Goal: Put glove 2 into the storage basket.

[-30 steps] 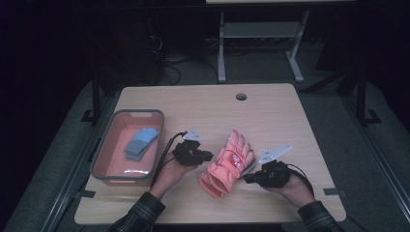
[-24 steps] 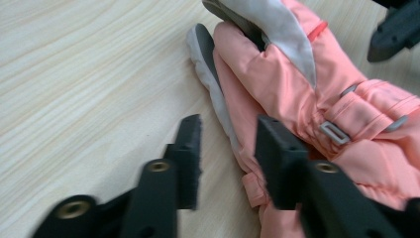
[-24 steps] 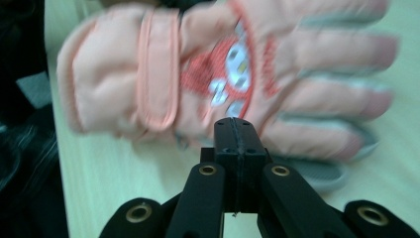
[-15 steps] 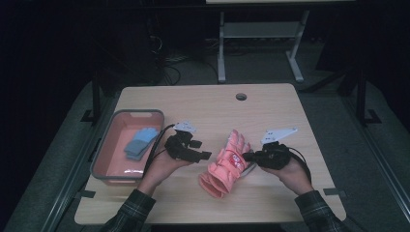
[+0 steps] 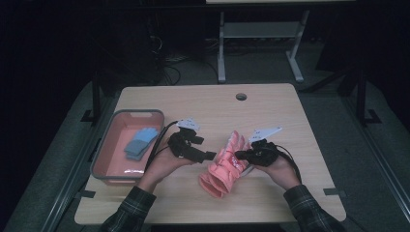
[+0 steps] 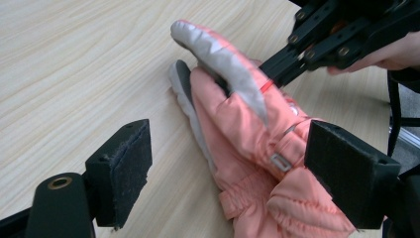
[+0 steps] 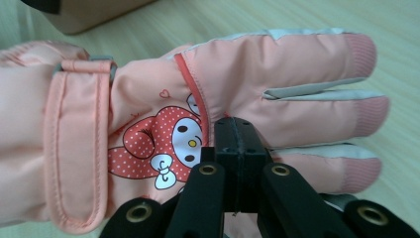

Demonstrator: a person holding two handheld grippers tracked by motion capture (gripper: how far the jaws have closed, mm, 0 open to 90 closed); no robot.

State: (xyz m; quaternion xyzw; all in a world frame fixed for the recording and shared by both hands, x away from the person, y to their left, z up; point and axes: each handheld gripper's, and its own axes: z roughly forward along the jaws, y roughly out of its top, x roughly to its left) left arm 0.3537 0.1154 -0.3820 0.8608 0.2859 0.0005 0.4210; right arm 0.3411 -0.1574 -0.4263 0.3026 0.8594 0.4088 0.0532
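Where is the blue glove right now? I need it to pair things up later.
In the high view the blue glove lies inside the pink bin at the table's left side, just left of the left gripper.

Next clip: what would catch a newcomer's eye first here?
The salmon-pink ski glove lying mid-table between both hands, a cartoon rabbit printed on its back. The right gripper is shut at the glove's edge, while the left gripper has just been opening beside its cuff. A blue glove lies in the pink tray at left.
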